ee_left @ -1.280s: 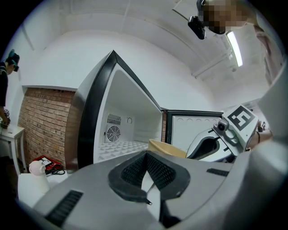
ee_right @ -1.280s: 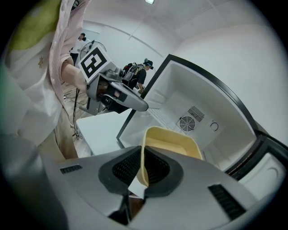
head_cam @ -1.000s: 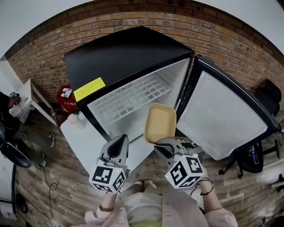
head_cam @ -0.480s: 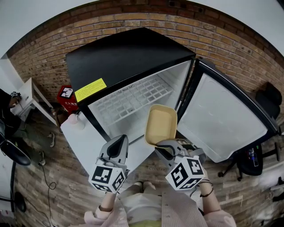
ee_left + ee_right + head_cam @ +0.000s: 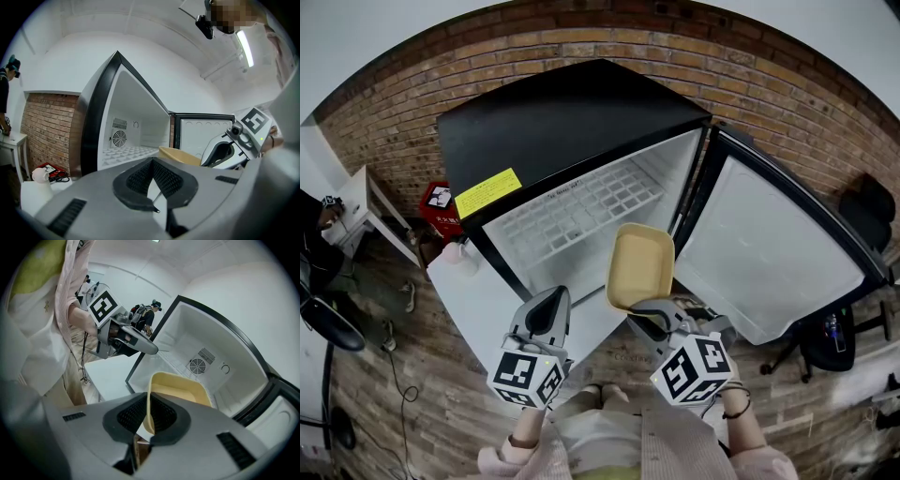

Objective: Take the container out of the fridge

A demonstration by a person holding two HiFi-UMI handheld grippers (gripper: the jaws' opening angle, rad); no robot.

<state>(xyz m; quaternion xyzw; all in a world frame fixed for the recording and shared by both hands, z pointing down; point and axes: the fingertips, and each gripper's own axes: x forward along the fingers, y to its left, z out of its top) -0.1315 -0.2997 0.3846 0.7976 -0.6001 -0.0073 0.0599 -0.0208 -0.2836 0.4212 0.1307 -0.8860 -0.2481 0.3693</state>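
A pale yellow rectangular container [image 5: 640,267] hangs in the air in front of the open fridge [image 5: 581,202], outside its cavity. My right gripper [image 5: 649,313] is shut on the container's near rim [image 5: 149,401], which stands pinched between the pads. The container [image 5: 180,390] looks empty and is tilted. My left gripper [image 5: 551,302] is held low to the left of it with its jaws shut on nothing [image 5: 151,169]. In the left gripper view the container [image 5: 179,155] shows to the right with the right gripper behind it.
The fridge door [image 5: 769,248] is swung wide open to the right. A white wire shelf [image 5: 581,211] lies inside the cavity. A white table [image 5: 478,300] stands left of the fridge, and a red object [image 5: 439,202] on the brick floor.
The container has shifted slightly up and right with my right gripper. My left gripper has stayed where it was.
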